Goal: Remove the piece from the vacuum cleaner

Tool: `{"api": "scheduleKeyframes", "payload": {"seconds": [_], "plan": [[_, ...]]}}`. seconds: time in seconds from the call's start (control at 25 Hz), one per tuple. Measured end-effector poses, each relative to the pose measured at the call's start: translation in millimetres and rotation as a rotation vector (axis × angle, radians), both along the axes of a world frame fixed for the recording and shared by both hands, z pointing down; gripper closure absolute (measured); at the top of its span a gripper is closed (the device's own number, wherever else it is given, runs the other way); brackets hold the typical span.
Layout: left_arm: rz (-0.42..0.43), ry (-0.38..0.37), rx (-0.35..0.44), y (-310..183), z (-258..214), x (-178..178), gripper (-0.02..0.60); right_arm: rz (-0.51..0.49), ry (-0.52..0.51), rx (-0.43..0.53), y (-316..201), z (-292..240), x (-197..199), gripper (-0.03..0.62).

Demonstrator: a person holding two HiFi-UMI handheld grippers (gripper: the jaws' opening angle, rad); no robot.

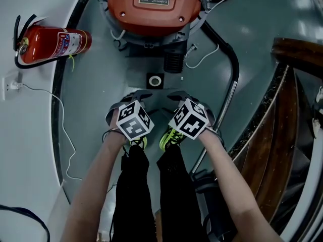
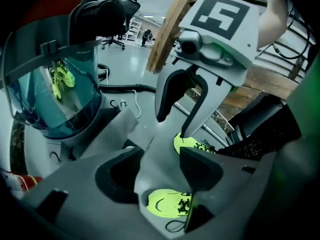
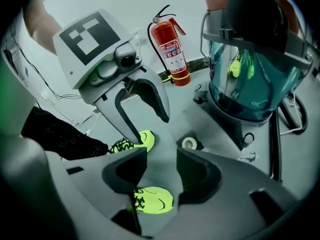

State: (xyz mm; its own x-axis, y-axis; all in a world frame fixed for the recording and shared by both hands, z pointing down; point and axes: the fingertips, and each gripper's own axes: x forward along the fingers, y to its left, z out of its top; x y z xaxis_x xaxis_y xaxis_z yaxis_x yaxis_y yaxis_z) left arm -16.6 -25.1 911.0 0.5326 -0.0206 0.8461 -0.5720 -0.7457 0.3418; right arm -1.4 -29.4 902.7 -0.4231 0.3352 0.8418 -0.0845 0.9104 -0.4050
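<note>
Large vacuum cleaner with orange-red lid (image 1: pixel 151 6) and teal see-through tank (image 3: pixel 252 79) stands far centre on the grey floor. Small black square part with white ring (image 1: pixel 155 80) sits on its grey base plate, near side of the tank, just beyond both grippers; can't tell if attached. Left gripper (image 1: pixel 132 98) jaws wide apart, nothing between them, only floor and neon-yellow shoes (image 2: pixel 167 203) visible through the gap. Right gripper (image 1: pixel 184 98) just beside it, also wide apart and empty, touching nothing. Red fire extinguisher (image 1: pixel 50 45) lies far left. Black hose with metal tube (image 1: pixel 228 92) runs down the right.
</note>
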Motion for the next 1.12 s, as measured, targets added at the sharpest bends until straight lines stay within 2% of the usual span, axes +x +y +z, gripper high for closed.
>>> {"api": "scheduleKeyframes", "payload": {"seconds": [0.16,0.4,0.6,0.64,0.72,0.8,0.88,0.96,1.12], "plan": [[-0.043,0.020,-0.002,5,-1,-4,0.308,0.048,-0.003,-0.005,-1,-2,2,0.411],[-0.128,0.081,-0.003,-9,-16,-6,0.305,0.152,-0.031,-0.023,-12,-12,-3,0.413],[-0.138,0.120,-0.011,-16,-37,-8,0.307,0.210,-0.035,-0.052,-15,-26,0,0.413],[-0.135,0.132,-0.018,-16,-42,-7,0.317,0.221,-0.037,-0.055,-16,-30,0,0.415],[-0.122,0.159,-0.019,-17,-55,-4,0.381,0.244,-0.048,-0.053,-19,-39,0,0.433],[-0.106,0.177,0.000,-17,-68,-2,0.468,0.265,-0.058,-0.045,-21,-50,-1,0.488],[-0.100,0.188,0.009,-16,-80,-1,0.518,0.288,-0.070,-0.040,-24,-62,-3,0.521],[-0.118,0.213,-0.010,-17,-90,0,0.546,0.311,-0.086,-0.033,-29,-73,-7,0.540],[-0.183,0.319,-0.069,-18,-117,8,0.568,0.353,-0.116,-0.027,-33,-99,-10,0.556]]}}
